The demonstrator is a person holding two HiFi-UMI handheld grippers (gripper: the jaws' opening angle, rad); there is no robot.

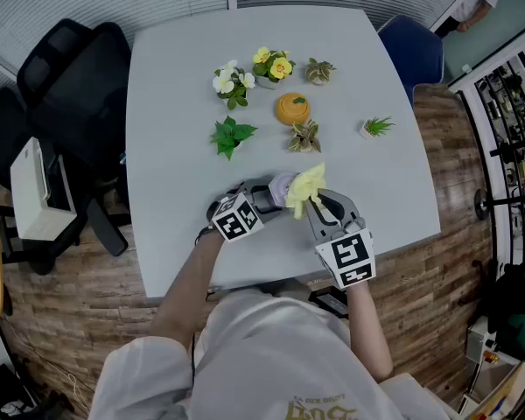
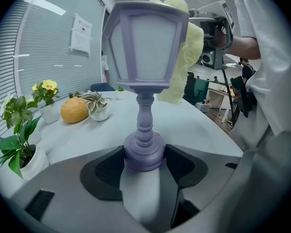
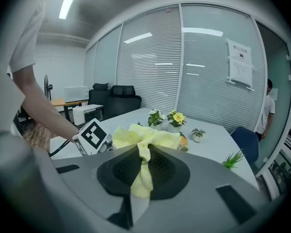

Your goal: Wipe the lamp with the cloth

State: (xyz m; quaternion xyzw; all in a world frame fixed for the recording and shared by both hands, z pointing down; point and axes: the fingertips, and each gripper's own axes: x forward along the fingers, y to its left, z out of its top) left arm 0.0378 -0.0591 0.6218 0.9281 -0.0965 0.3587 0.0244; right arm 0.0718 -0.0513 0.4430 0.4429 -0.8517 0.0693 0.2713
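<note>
A pale purple lantern-shaped lamp [image 2: 144,47] is held by its round base between the jaws of my left gripper [image 2: 144,160], which is shut on it. In the head view the lamp [image 1: 278,185] lies near the table's front edge, mostly hidden under the yellow cloth [image 1: 304,187]. My right gripper [image 3: 141,171] is shut on the cloth [image 3: 144,140] and presses it against the lamp's right side [image 2: 184,52]. In the head view the left gripper [image 1: 264,196] and the right gripper [image 1: 317,206] meet at the lamp.
Small potted plants [image 1: 231,135] and flowers [image 1: 273,65] and an orange round ornament [image 1: 292,108] stand mid-table, beyond the lamp. A black office chair [image 1: 79,94] and a white device [image 1: 35,191] are left of the table [image 1: 184,94]. A blue chair [image 1: 413,51] is at the far right.
</note>
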